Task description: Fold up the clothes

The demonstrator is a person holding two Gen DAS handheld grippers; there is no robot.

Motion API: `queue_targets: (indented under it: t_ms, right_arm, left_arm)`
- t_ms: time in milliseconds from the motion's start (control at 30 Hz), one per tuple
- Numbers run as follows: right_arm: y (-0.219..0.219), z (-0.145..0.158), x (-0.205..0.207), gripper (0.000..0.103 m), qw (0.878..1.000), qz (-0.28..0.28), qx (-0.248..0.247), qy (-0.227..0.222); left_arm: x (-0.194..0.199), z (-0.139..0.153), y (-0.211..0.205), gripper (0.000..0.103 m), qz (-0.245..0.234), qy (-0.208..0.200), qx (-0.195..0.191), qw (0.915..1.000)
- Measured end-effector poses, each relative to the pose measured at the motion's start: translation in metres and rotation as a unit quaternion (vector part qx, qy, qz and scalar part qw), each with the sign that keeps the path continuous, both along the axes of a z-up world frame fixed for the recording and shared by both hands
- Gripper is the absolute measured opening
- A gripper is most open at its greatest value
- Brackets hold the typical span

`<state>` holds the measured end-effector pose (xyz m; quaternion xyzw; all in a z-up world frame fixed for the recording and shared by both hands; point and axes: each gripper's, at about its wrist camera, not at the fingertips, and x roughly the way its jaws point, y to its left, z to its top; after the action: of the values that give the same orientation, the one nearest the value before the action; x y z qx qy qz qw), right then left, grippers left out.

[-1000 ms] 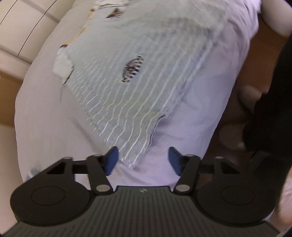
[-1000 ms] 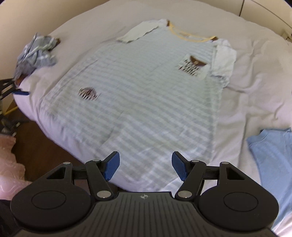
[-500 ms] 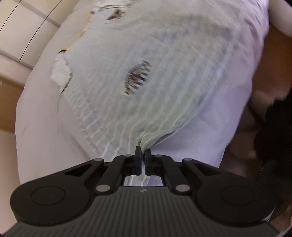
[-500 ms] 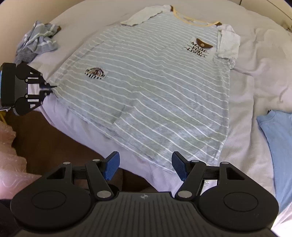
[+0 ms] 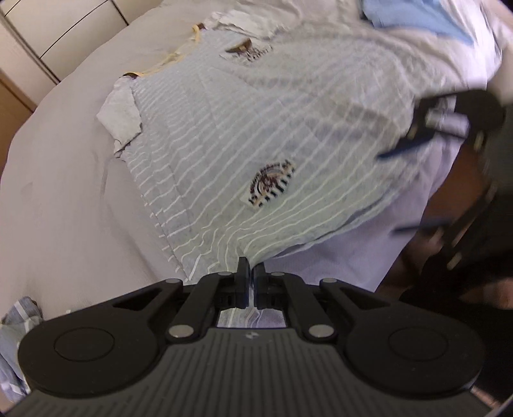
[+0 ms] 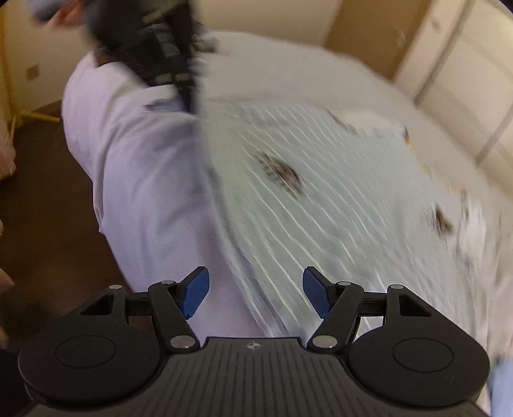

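Striped T-shirt [image 5: 256, 134] lies spread on the white bed [image 5: 64, 208], hem at near edge, collar far. Left gripper [image 5: 249, 272] clamped tight on the hem corner, fabric bunched btwn fingers. Right gripper [image 6: 256, 296] jaws wide apart, over the hem further along; view blurred. Blue garment [image 5: 416, 16] far right on bed.

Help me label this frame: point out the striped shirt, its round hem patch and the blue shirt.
striped shirt [image 5: 256, 128], left wrist view, mid front.
round hem patch [image 5: 272, 183], left wrist view, patch centre.
blue shirt [image 5: 413, 16], left wrist view, visible body.
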<state>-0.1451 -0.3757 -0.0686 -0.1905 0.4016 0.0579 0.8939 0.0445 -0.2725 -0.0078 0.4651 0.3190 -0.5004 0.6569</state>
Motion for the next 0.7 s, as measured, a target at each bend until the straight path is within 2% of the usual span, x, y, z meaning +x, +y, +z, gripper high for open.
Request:
queue_targets:
  t_ms: [100,167,233,367,500,700]
  right_arm:
    - [0.016,-0.012,0.01,0.063,0.998,0.007,-0.037,-0.039]
    - [0.017,-0.021,0.017,0.053,0.997,-0.006,-0.066,-0.046]
    - [-0.002,-0.026,0.017,0.041,0.995,-0.044,-0.084,-0.031]
    - [-0.055,-0.028,-0.011,0.04,0.988,-0.089,-0.129,-0.009]
    - [-0.102,-0.033,-0.049,0.04,0.98,-0.094,-0.176,0.023]
    - [-0.128,-0.047,-0.082,0.041,0.971,-0.083,-0.219,0.052]
  left_arm:
    - [0.001,0.008,0.002,0.001,0.0,0.001,-0.006,1.0]
    - [0.002,0.012,0.003,0.001,-0.001,0.0,-0.008,1.0]
    - [0.002,0.009,0.005,0.001,-0.005,-0.003,-0.005,1.0]
    - [0.003,0.004,0.006,0.001,-0.012,-0.006,-0.001,0.9999]
    - [-0.001,-0.003,0.006,0.001,-0.023,-0.011,0.006,0.9997]
    - [0.003,-0.012,0.01,0.001,-0.016,-0.013,0.019,0.9996]
